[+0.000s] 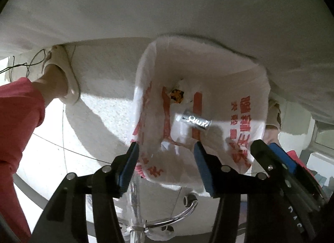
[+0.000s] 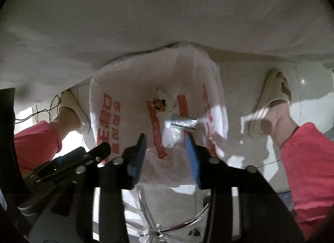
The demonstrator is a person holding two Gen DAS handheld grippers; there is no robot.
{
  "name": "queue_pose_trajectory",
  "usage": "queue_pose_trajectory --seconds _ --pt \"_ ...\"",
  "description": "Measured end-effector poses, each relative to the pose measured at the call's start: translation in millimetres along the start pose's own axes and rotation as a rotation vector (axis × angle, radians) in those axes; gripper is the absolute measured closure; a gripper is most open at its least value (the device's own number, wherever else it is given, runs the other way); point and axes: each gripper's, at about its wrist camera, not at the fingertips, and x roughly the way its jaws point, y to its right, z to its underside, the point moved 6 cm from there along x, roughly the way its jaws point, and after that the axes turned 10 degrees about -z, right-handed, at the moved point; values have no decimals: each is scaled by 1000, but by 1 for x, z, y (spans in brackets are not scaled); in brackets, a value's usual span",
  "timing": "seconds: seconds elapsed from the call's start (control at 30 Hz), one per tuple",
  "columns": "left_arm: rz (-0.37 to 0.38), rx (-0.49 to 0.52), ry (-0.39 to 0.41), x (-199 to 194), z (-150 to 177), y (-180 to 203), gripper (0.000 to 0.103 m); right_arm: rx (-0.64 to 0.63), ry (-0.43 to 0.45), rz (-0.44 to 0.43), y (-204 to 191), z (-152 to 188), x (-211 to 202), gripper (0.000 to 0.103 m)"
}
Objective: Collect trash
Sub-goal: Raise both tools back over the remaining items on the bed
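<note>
Beyond both jaws, wrapper (image 1: 196, 122) in bag (image 1: 246, 105)

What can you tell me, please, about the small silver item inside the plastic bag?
The silver item looks like a short, shiny foil-like tube or wrapper with a dark band and white lettering. It lies tilted on its side inside the white, red-printed bag, beside a red strip, below a crumpled yellow-and-black wrapper. Neither hand-held gripper touches it. In the right wrist view it is blurred.
</note>
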Motion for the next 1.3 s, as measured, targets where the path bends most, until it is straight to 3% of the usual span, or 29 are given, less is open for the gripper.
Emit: queue_pose_trajectory --seconds 0.07,0.2,0.23,0.3,0.33,0.4,0.53,0.7,0.9,1.0,1.1,1.3 --pt "-8 9 35 -14 3 -5 45 -14 15 -6 -3 3 -11 48" --pt "2 75 99 -48 14 -9 38 -126 62 -15 -20 13 -53 46" --pt "41 108 116 -64 19 -10 37 -158 88 -7 -25 14 -65 42" --pt "83 155 128 -87 26 -16 33 -244 175 28 -35 18 -102 17" --pt "97 164 133 -96 27 -18 27 -268 209 36 -38 19 -115 14" --pt "107 174 165 -123 29 -27 26 -334 284 81 -45 21 -150 13" --pt "100 193 227 -188 19 -50 22 -420 327 112 -52 11 -204 13" --pt "38 277 312 -276 -4 -69 20 -547 391 80 -73 -13 -291 13" --pt "-54 429 430 -367 -34 -67 13 -706 375 -15 -113 -33 -372 13" --pt "-82 496 458 -390 -50 -62 13 -782 373 9 -130 -47 -393 13" --pt "-116 560 428 -397 -71 -55 13 -825 359 17 -139 -62 -404 13" --pt "-119 631 415 -403 -117 -44 13 -893 346 49 -150 -109 -421 13"
